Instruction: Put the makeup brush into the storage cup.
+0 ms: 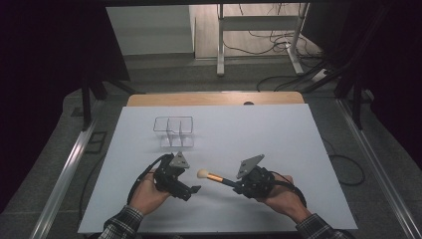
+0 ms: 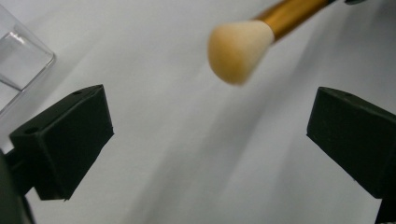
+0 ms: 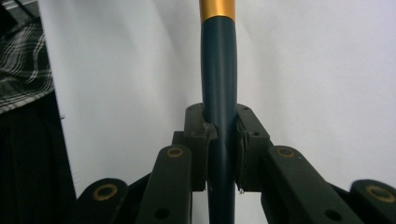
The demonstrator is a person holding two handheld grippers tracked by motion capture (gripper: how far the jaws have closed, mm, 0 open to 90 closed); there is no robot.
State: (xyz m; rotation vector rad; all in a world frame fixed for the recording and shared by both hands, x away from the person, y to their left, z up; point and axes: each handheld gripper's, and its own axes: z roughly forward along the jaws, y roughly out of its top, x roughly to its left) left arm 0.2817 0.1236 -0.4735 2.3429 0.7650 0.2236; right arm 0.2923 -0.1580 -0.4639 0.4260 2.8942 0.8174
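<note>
Clamped tight in the right gripper (image 3: 220, 135), the dark handle of a makeup brush (image 1: 215, 176) runs straight out between the pads, so the gold ferrule and pale bristle head point across the white surface (image 1: 259, 134) toward the other hand. Gripping low on the handle leaves the upper length free, probably for a handover or for dropping it in bristles up. Opposite, the left gripper (image 1: 191, 190) has its jaws spread wide with nothing between them, the bristle tip hanging just beyond. Farther back stands a clear divided organizer (image 1: 173, 131), well apart, likely the brush's destination.
</note>
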